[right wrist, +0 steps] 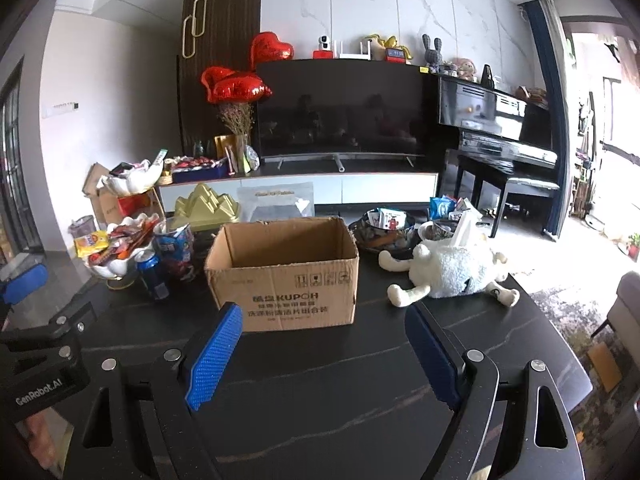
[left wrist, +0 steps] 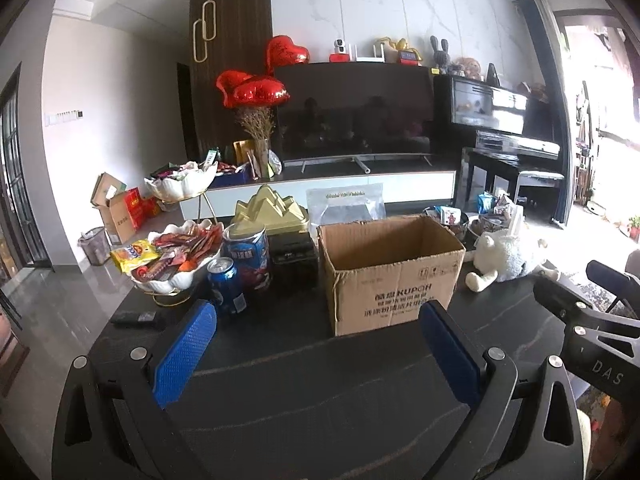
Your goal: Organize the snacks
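Observation:
An open, empty cardboard box [left wrist: 390, 276] stands mid-table; it also shows in the right wrist view [right wrist: 286, 272]. Left of it a white shell-shaped bowl of snack packets [left wrist: 176, 258] [right wrist: 116, 246] holds a yellow packet [left wrist: 134, 254]. A blue soda can [left wrist: 227, 286] [right wrist: 152, 274] and a blue snack canister [left wrist: 248, 254] [right wrist: 176, 250] stand beside the bowl. Dark bowls with snacks [right wrist: 384, 226] sit behind the box on the right. My left gripper [left wrist: 316, 344] is open and empty, in front of the box. My right gripper [right wrist: 324, 354] is open and empty, also before the box.
A white plush sheep [right wrist: 452, 270] [left wrist: 504, 258] lies right of the box. A gold mountain-shaped ornament [left wrist: 270, 210], a black case [left wrist: 292, 254] and a clear bag [left wrist: 346, 204] stand behind. A remote [left wrist: 134, 318] lies at the left edge. TV and piano stand beyond.

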`<state>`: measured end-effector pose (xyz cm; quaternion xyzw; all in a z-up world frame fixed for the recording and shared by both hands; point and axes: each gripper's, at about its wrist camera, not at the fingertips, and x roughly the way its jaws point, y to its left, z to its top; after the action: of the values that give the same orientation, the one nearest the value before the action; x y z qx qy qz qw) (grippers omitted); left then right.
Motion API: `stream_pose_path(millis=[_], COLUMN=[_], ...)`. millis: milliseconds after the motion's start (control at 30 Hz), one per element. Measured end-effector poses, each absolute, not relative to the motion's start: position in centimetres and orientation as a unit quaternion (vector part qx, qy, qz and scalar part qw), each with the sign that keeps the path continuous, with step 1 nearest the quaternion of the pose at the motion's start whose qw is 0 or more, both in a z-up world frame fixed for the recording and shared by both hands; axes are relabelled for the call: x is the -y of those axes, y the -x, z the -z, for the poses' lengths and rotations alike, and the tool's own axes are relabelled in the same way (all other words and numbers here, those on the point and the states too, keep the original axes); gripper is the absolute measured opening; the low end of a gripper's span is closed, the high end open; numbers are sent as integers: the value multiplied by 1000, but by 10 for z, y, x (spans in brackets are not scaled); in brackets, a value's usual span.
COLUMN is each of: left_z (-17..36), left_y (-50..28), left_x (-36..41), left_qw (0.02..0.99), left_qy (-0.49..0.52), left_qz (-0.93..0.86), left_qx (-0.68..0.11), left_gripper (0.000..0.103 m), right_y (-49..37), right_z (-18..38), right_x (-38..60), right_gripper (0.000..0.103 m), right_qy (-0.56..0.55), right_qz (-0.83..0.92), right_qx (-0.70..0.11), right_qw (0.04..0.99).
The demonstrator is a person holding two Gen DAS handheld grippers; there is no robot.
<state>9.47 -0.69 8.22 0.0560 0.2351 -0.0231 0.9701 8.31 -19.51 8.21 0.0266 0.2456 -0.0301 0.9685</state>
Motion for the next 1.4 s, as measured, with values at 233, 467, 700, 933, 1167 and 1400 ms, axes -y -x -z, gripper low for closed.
stream_pose_path(millis=[233,467,700,933,1167,1400], left_z=[-81,-88,-89,-89,-85,-84], left_y=[-72,-58,-52,-52,-50,-51], left_x=[5,8,9,10,10,8], left_qw=[971,975,975,975,974,973], left_qy=[-56,-62,-64,-63,-66,-65], left_qz=[24,20,24,23,19,21], left_qx=[-232,-212,-210,-210,-217,-221], left_gripper=[103,103,103,103,103,103], right_y=[-59,-47,-43,-41,-39,-38], right_z=[-80,-82,-83,-82,-80,-80], right_x=[193,196,197,196,190,189], right_gripper=[84,84,84,84,84,84], right_qy=[-31,-39,-42,-42,-40,-41], right_qz=[26,25,24,22,19,17], right_qx=[-238,-233,-229,-231,-234,-234], right_qw=[970,971,972,972,971,971])
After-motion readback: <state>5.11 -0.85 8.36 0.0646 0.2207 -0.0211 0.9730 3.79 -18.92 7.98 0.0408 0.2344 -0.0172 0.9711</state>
